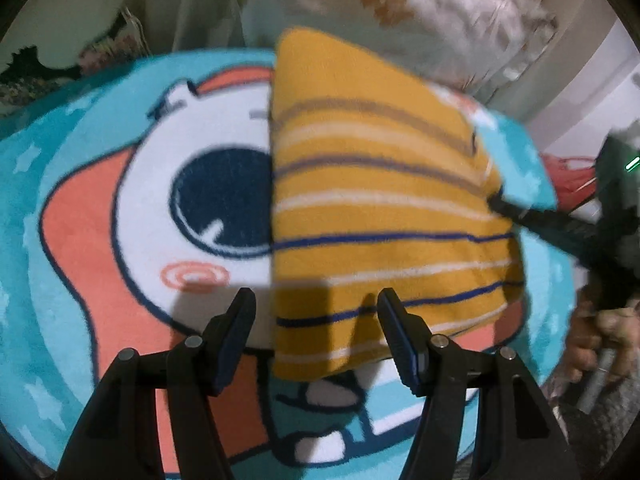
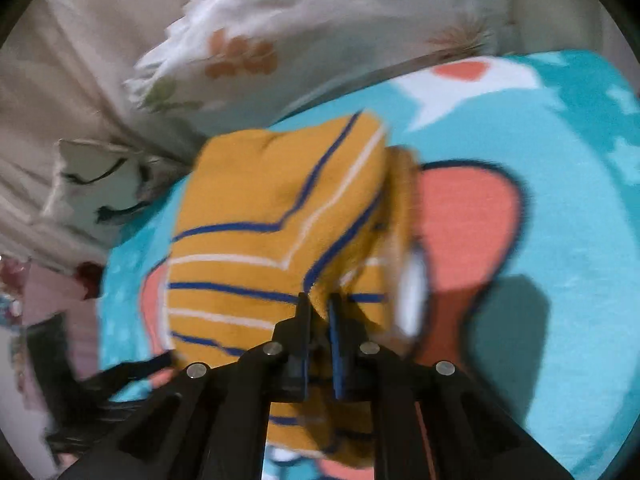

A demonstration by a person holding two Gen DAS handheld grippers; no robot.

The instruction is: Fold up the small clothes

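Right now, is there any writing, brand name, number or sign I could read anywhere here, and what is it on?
None: no readable text shows in either view.
Striped yellow garment: stripes only, no label visible.
Cartoon rug: drawing only, no words.
Flowered pillow: printed flowers, no lettering.
Black-and-white marks on the cloth at the bed's edge: too blurred to tell if they are letters.

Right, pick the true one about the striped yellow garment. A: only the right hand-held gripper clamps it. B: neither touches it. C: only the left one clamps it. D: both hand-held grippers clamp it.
A: the right hand-held gripper pinches the striped yellow garment, while the left hand-held gripper stands open.
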